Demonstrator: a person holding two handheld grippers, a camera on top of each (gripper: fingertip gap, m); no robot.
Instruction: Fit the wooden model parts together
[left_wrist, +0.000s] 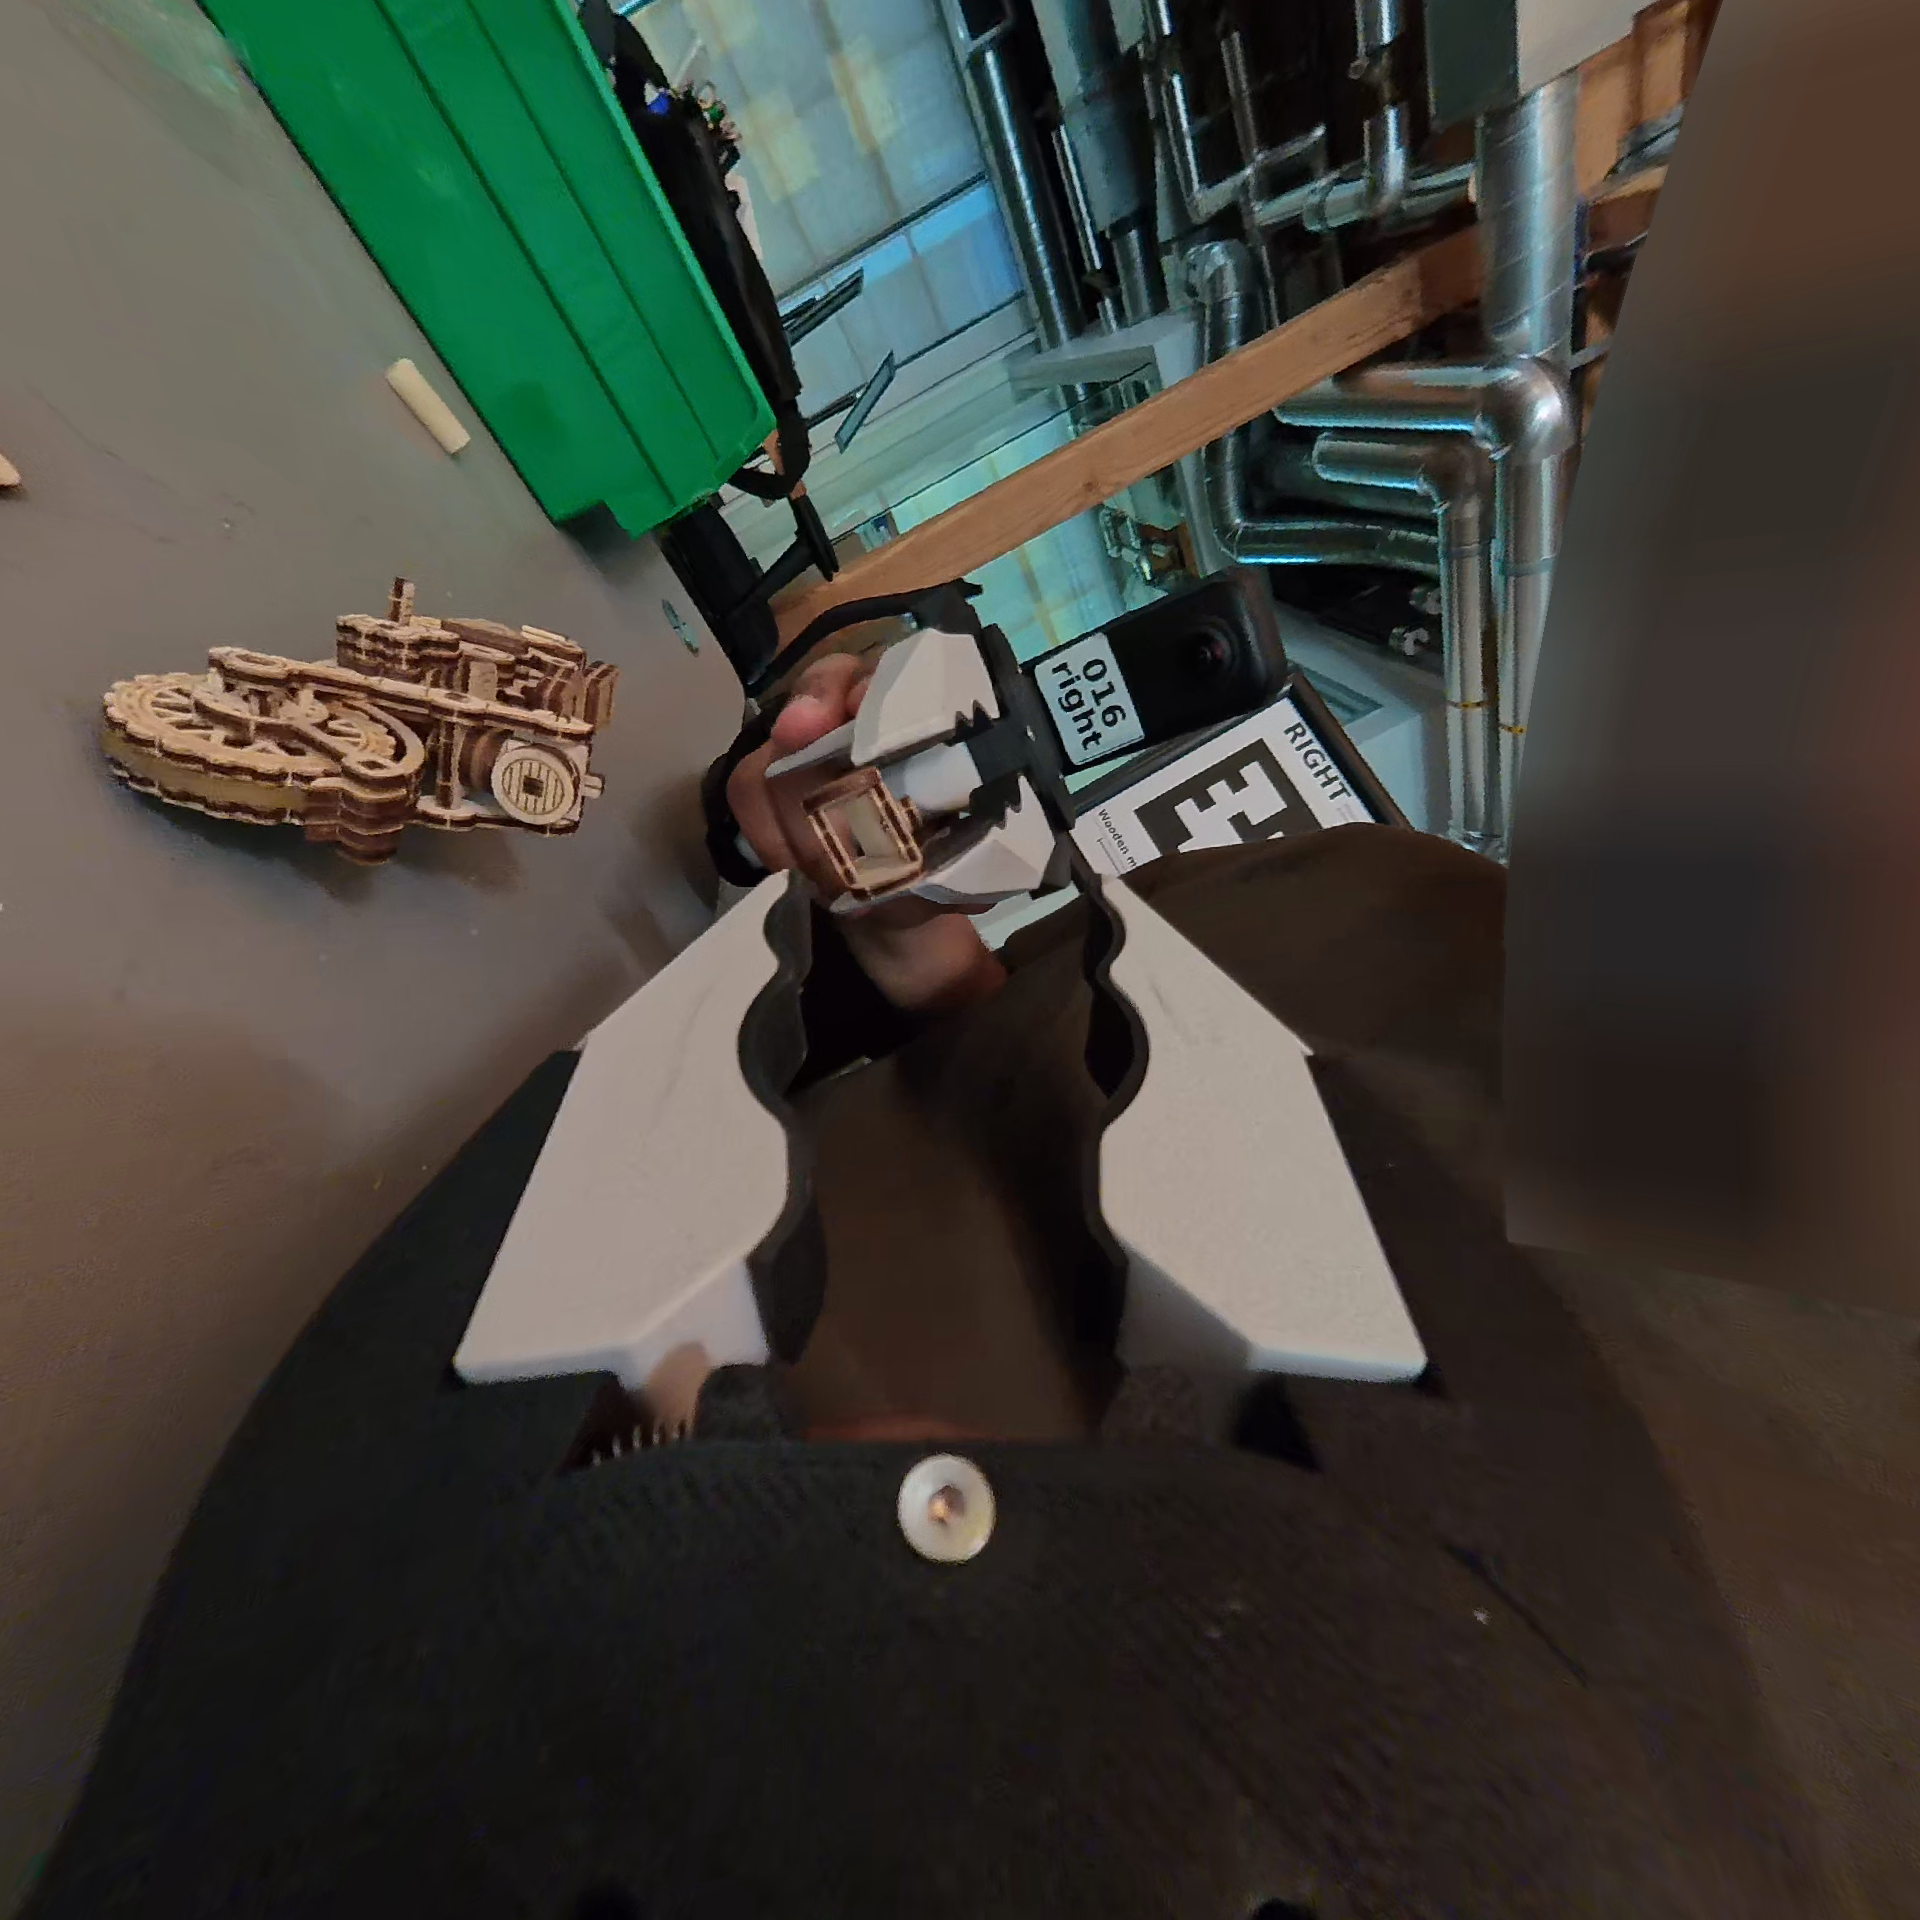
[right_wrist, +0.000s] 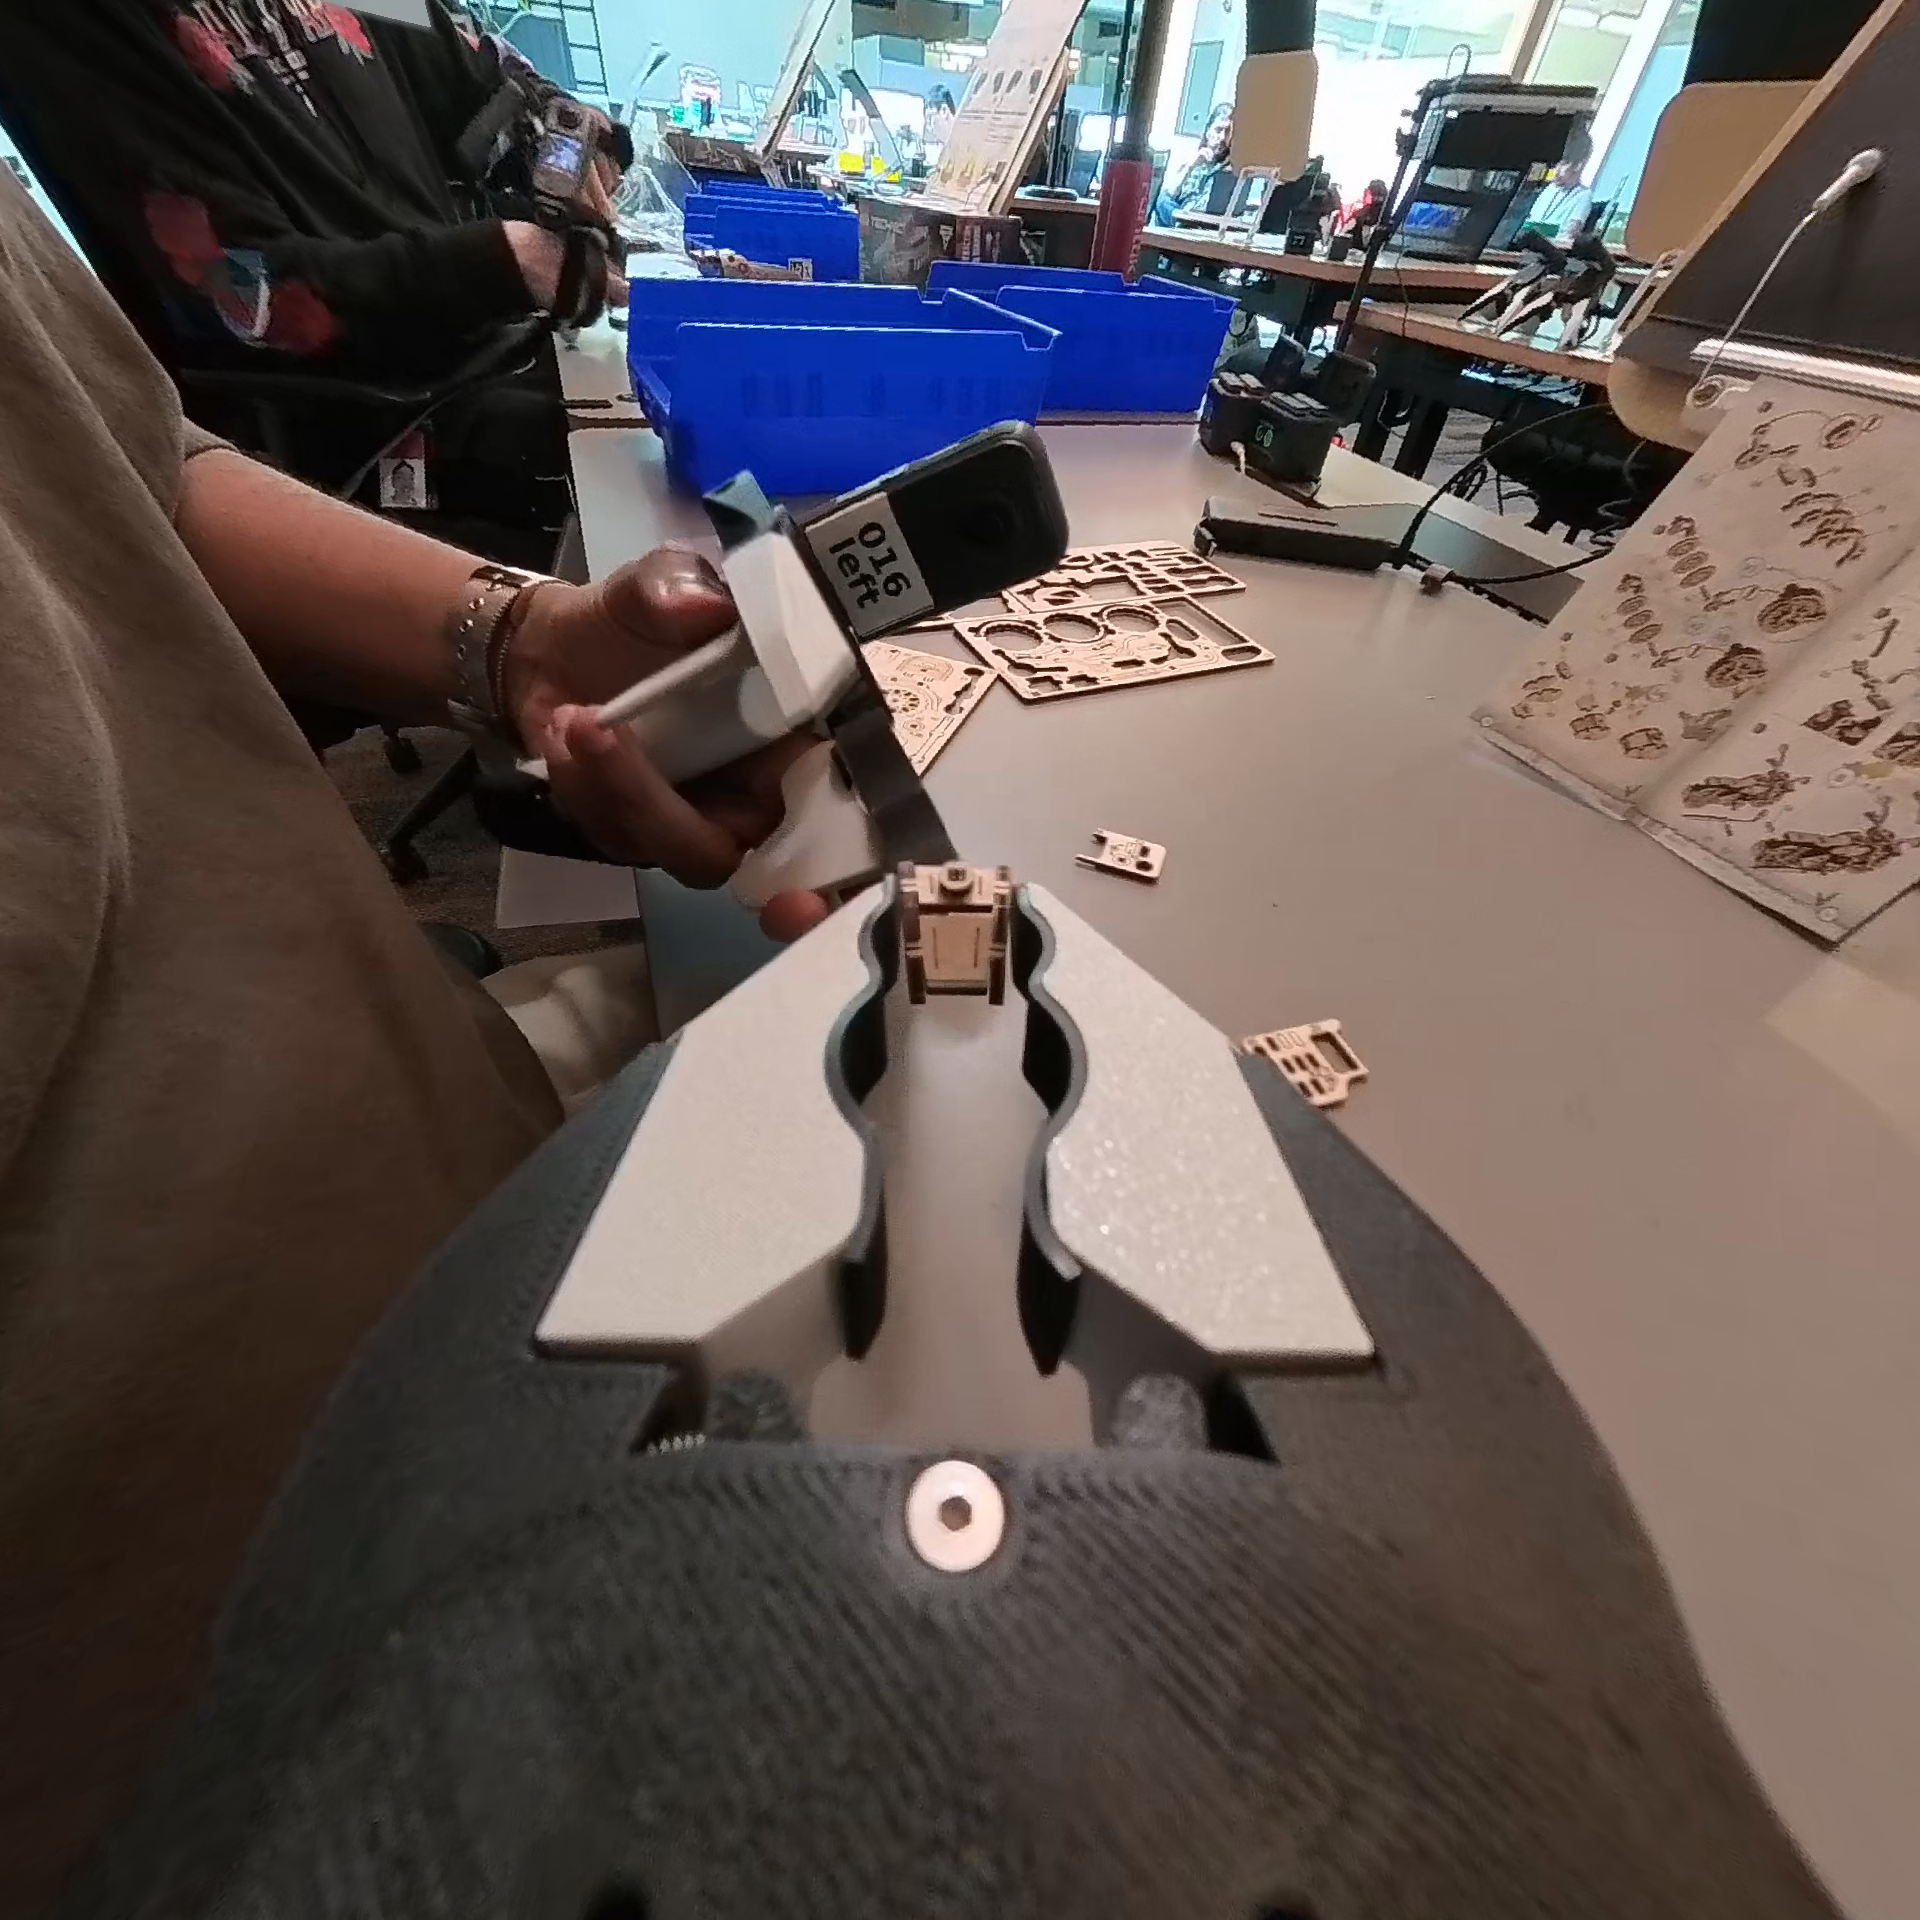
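Right wrist view, boxy laser-cut plywood part (right_wrist: 954, 935) pinched in jaws

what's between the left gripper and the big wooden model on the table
Nothing: in the left wrist view only bare grey table separates the left gripper from the assembled wooden model.

Right gripper (right_wrist: 951, 940) pinching a little wooden box part (right_wrist: 953, 935) at its tips, left gripper (right_wrist: 831, 831) just beside it.

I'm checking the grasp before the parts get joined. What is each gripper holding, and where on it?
The right gripper pinches a small boxy wooden part by its two side faces at the fingertips. The left gripper is open and holds nothing.
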